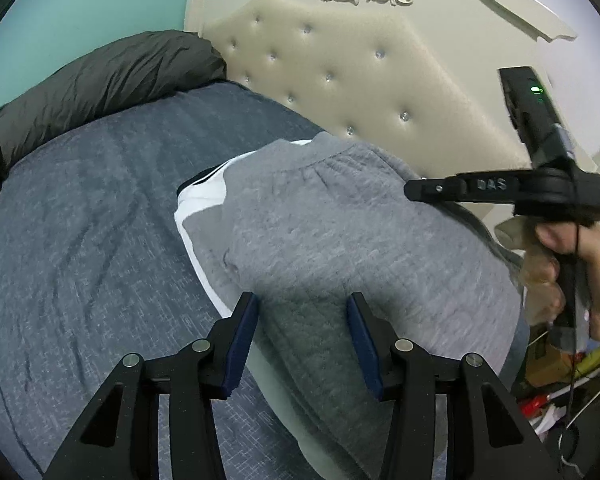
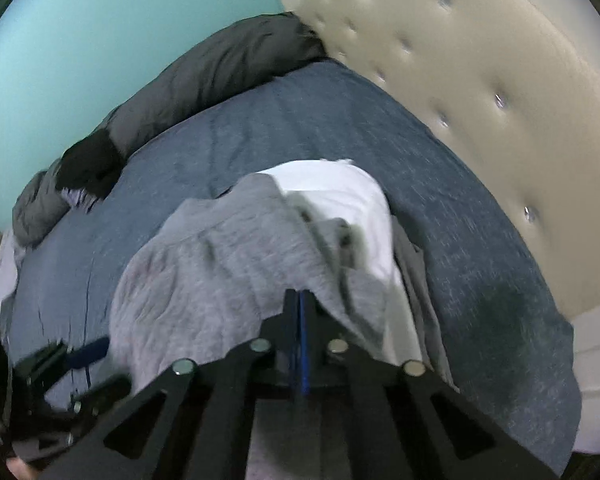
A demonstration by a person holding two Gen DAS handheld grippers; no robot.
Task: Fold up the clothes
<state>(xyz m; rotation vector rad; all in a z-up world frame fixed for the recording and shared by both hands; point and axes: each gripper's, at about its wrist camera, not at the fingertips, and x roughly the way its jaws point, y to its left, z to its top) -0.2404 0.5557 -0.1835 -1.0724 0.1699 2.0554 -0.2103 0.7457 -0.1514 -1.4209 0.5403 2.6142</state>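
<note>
A grey quilted garment with a white panel and a dark stripe lies bunched on the blue-grey bed. My left gripper is open, its blue pads standing either side of the garment's near edge. My right gripper is shut, and the grey garment tents up to its tips, with the white part behind. In the left wrist view the right gripper hovers over the garment's right side, held by a hand. The blurred left gripper shows at lower left.
A dark grey duvet runs along the far side of the bed against a teal wall. A cream tufted headboard closes the right side. Clutter and wire hangers lie on the floor beyond the bed's right edge.
</note>
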